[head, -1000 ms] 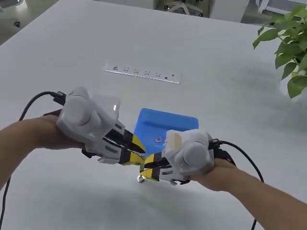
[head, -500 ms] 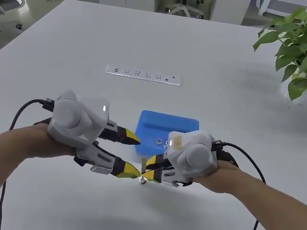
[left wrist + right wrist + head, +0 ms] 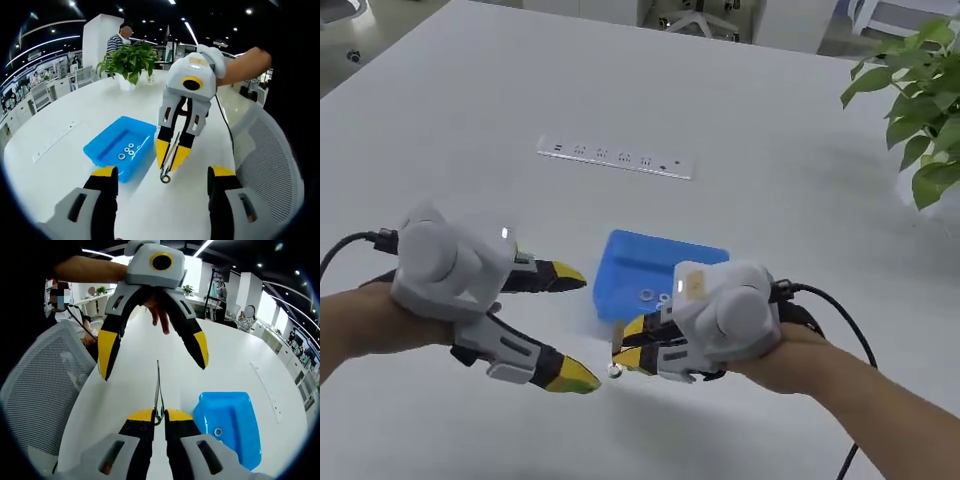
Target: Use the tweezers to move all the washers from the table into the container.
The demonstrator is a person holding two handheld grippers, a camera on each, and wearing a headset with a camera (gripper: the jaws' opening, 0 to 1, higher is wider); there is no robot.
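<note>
The white worktop [image 3: 770, 200] carries a blue container [image 3: 640, 262] holding washers [image 3: 126, 151]. The left hand-held gripper [image 3: 586, 330] gapes wide. The right hand-held gripper [image 3: 623, 347] clamps tweezers [image 3: 170, 154], with a lone washer [image 3: 165, 178] at their tip, just beside the container.

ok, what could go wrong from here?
1. The washer sits at the very tip of the tweezers; it could slip out before reaching the container.
2. The open left tongs hang close to the right tongs; a bump could jar the tweezers.
</note>
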